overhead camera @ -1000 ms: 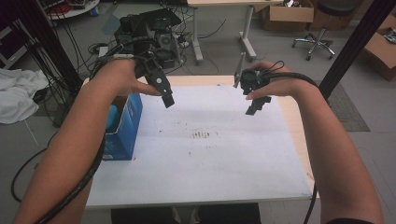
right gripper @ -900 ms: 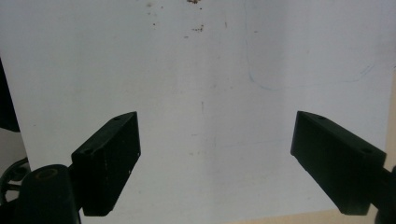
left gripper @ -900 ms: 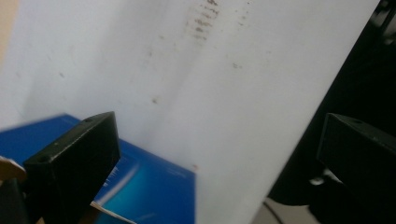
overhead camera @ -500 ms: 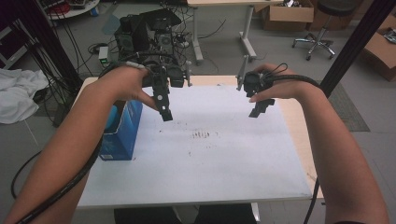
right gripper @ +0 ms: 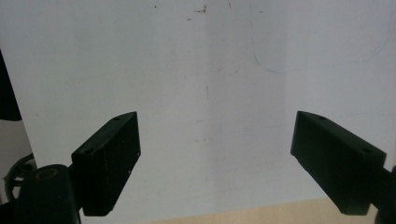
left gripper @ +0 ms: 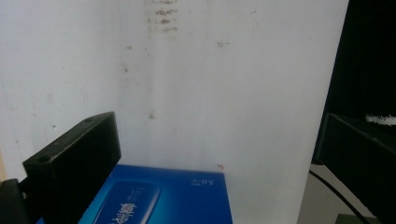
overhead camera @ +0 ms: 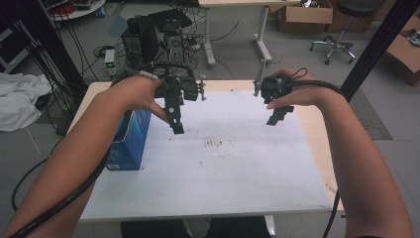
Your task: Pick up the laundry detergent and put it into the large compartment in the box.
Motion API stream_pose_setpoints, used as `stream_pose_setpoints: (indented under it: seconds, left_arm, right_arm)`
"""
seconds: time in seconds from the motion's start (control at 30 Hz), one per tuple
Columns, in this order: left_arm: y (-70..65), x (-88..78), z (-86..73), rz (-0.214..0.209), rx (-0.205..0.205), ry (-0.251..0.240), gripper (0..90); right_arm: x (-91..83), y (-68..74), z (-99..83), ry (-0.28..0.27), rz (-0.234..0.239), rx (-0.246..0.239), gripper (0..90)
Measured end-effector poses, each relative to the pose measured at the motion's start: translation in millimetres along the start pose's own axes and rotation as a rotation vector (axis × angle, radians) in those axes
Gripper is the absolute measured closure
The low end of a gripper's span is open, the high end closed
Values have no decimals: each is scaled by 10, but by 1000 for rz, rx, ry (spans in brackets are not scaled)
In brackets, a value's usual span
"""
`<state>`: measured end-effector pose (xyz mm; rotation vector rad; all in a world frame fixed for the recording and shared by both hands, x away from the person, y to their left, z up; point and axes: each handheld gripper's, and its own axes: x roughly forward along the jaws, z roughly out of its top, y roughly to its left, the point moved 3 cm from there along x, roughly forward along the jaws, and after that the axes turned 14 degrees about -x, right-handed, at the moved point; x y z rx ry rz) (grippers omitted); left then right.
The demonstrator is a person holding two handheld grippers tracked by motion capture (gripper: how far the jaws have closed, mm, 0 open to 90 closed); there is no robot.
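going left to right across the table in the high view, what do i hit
blue box → left gripper → cluster of dark marks on the white tabletop → right gripper

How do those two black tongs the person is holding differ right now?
The left tongs hang next to the blue box, which lies below their jaws in the left gripper view; the right tongs hover over bare white tabletop. The left tongs reach nearer the table's middle; the right tongs stay toward its right edge. Both are black, open and empty.
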<state>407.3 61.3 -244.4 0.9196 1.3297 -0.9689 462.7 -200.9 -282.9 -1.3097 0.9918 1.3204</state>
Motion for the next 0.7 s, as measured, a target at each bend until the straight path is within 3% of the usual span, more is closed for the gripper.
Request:
stream_pose_setpoints:
  seconds: [0.7]
  left_arm:
    - [11, 39, 19, -8, 1, 3, 1]
  right_arm:
    - [38, -12, 47, 5, 2, -7, 161]
